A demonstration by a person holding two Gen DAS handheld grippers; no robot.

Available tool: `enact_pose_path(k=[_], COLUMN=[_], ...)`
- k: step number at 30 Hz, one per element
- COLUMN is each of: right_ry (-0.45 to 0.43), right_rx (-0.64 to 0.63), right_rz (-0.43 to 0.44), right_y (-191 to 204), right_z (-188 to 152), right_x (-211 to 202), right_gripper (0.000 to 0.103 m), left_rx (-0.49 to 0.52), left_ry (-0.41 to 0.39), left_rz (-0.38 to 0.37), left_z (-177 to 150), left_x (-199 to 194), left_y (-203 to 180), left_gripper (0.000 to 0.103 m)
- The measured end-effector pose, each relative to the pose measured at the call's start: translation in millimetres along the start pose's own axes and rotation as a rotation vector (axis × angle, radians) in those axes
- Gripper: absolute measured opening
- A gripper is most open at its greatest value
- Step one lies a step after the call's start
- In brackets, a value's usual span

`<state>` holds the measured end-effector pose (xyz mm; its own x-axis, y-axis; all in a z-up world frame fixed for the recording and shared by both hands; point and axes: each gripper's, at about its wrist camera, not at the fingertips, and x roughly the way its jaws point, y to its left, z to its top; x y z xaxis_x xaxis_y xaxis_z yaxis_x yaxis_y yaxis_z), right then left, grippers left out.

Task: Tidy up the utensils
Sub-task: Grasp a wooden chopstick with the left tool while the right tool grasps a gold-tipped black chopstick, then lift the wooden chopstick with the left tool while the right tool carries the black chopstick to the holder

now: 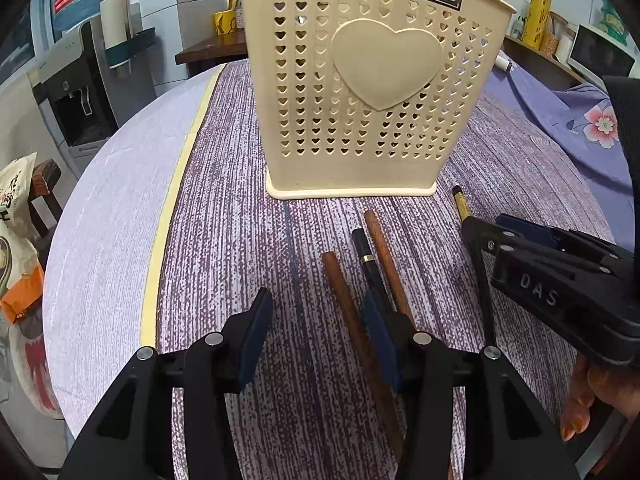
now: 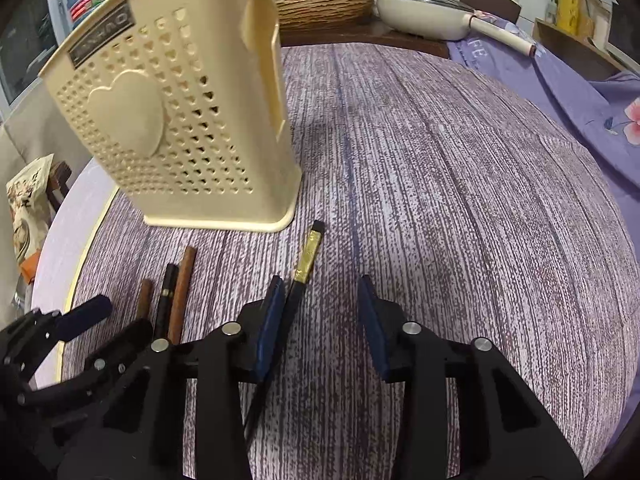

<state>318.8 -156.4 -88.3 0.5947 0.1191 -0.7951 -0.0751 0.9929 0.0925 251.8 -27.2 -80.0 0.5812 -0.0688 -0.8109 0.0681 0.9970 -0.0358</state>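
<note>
Black gold-banded chopstick (image 2: 306, 258) lies lengthwise against my right tongs' (image 2: 322, 326) inner left pad, unclamped; left tongs (image 1: 316, 340) gape over a brown wooden chopstick (image 1: 352, 320).

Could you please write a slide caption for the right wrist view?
Right tool open over a gold-banded black chopstick beside the cream holder on the table.

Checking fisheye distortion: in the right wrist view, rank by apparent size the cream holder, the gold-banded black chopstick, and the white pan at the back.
1. Cream holder, clearly largest.
2. and 3. Gold-banded black chopstick and white pan: unsure. The chopstick lies near the camera and partly behind the tongs; the pan sits far back.
</note>
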Motion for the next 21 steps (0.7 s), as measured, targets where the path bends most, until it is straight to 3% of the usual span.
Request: enact_pose_path(k=[7,13,18,21], right_ry=[-0.011,-0.014,-0.017,-0.017], right_rx=[0.015,0.014,0.027,0.034], right_rz=[-0.028,-0.027,0.001,0.012], right_y=[4.6,11.6,9.1,5.9], right_z=[6.4,7.2,7.5,9.6], right_x=[5.4,6.7,6.3,7.6], right_gripper=[0.024,0.011,0.011,0.01], left_rx=[0.021,0.046,0.057,0.047], left_ry=[-0.014,-0.018,-0.024,-0.023], left_rz=[0.032,0.036,0.03,0.014], left_z=[0.1,2.0,1.0,0.5], left_x=[3.0,4.1,3.5,2.6], left_y=[-8.2,-16.2,-17.8,-14.1], left_gripper=[0.042,0.023,0.012,0.011])
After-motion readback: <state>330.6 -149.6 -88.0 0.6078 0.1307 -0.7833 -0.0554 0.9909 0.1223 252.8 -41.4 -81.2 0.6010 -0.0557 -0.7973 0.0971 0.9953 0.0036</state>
